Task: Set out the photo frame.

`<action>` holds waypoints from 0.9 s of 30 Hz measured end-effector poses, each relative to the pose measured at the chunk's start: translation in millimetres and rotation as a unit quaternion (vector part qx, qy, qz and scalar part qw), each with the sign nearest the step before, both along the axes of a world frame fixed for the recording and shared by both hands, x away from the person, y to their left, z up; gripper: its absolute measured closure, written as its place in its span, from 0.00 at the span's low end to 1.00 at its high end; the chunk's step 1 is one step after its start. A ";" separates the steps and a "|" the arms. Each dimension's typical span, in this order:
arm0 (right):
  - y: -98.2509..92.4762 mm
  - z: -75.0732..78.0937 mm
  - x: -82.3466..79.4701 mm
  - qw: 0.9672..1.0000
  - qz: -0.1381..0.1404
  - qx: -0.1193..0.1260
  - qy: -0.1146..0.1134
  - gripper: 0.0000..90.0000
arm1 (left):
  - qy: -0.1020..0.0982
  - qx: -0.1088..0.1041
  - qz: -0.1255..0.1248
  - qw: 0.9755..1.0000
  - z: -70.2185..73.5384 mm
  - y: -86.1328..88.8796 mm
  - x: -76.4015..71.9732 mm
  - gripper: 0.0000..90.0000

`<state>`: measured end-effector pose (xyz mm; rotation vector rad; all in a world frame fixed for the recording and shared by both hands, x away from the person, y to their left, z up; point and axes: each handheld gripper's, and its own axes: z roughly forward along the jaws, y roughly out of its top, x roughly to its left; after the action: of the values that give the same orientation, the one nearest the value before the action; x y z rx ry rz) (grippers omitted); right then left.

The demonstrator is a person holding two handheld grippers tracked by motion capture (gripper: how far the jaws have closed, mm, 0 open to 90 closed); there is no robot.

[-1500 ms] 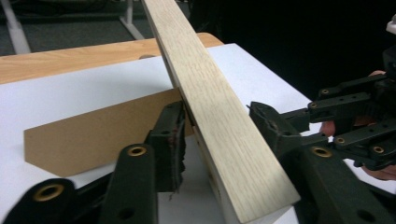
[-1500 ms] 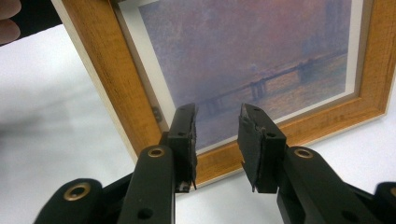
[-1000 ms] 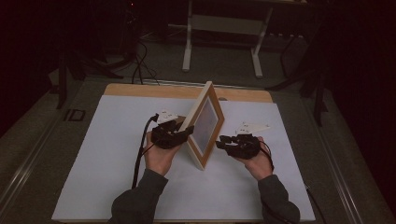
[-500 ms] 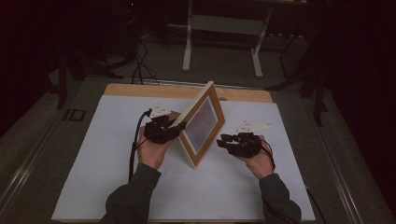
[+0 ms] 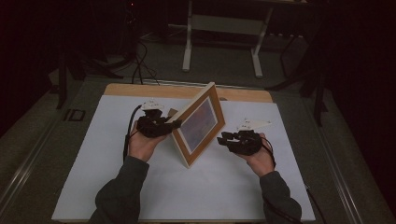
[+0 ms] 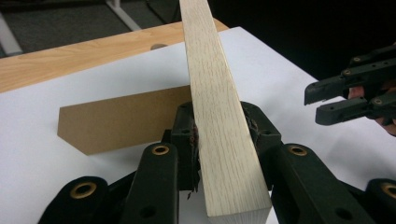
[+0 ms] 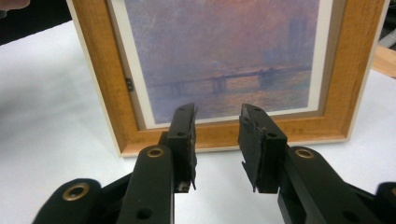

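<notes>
The left gripper (image 5: 169, 125) is clamped on the side edge of the picture frame (image 5: 198, 124), which stands tilted on the white mat (image 5: 93, 154). The frame's long edge runs up and away between those fingers. The right gripper (image 5: 224, 138) waits with fingers apart and empty, the frame's face just ahead of them.
</notes>
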<state>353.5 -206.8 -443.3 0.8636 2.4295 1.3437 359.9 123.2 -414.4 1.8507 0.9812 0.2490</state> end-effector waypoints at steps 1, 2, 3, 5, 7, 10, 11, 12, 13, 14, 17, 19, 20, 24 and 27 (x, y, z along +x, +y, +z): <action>0.0 0.7 0.3 1.000 0.000 0.000 -0.001 0.73 | 0.000 -0.004 -0.003 1.000 -0.2 2.1 1.1 0.79; 0.0 1.9 0.8 1.000 0.001 -0.002 -0.002 0.73 | 0.001 -0.005 -0.008 1.000 -0.4 4.3 2.2 0.79; 0.0 1.9 0.8 1.000 0.001 -0.002 -0.002 0.73 | 0.001 -0.005 -0.008 1.000 -0.4 4.3 2.2 0.79; -0.1 4.0 2.1 1.000 0.000 -0.003 -0.005 0.73 | 0.001 -0.010 -0.015 1.000 -0.9 7.8 4.2 0.79; -0.9 5.9 3.7 1.000 -0.002 -0.004 -0.007 0.73 | -0.001 -0.010 -0.026 1.000 -1.4 10.9 6.1 0.79; -1.4 7.5 5.0 1.000 -0.004 -0.006 -0.007 0.73 | 0.006 -0.026 -0.044 0.999 -3.1 18.7 12.0 0.79; -1.5 7.8 5.2 1.000 -0.005 -0.006 -0.007 0.73 | 0.009 -0.034 -0.050 0.998 -4.1 21.8 14.3 0.79; -1.7 8.2 5.7 1.000 -0.005 -0.007 -0.008 0.73 | 0.012 -0.039 -0.055 0.998 -4.7 23.8 15.7 0.79; -1.9 8.6 5.8 1.000 -0.005 -0.008 -0.008 0.73 | 0.015 -0.045 -0.061 0.997 -5.7 26.7 17.9 0.79; -2.3 8.8 6.5 1.000 -0.005 -0.008 -0.009 0.73 | 0.018 -0.050 -0.065 0.996 -6.3 28.4 19.1 0.79; -3.2 9.1 7.5 1.000 -0.008 -0.007 -0.008 0.73 | 0.021 -0.060 -0.073 0.995 -7.9 32.3 21.7 0.79; -4.2 9.3 9.2 1.000 -0.011 -0.008 -0.007 0.73 | 0.026 -0.073 -0.082 0.994 -10.1 35.9 24.4 0.78; -4.7 9.2 10.2 1.000 -0.012 -0.009 -0.007 0.73 | 0.026 -0.074 -0.082 0.994 -10.2 35.8 24.2 0.78; -5.9 9.0 15.1 1.000 -0.019 -0.011 -0.007 0.73 | 0.022 -0.079 -0.068 0.994 -10.8 34.0 21.0 0.78; -6.9 9.7 19.1 1.000 -0.024 -0.010 -0.007 0.73 | 0.010 -0.084 -0.050 0.995 -12.1 29.4 14.7 0.76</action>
<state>372.6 -213.7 -433.7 0.8979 2.3925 1.3010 374.6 152.7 -426.4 1.7455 0.8929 0.0859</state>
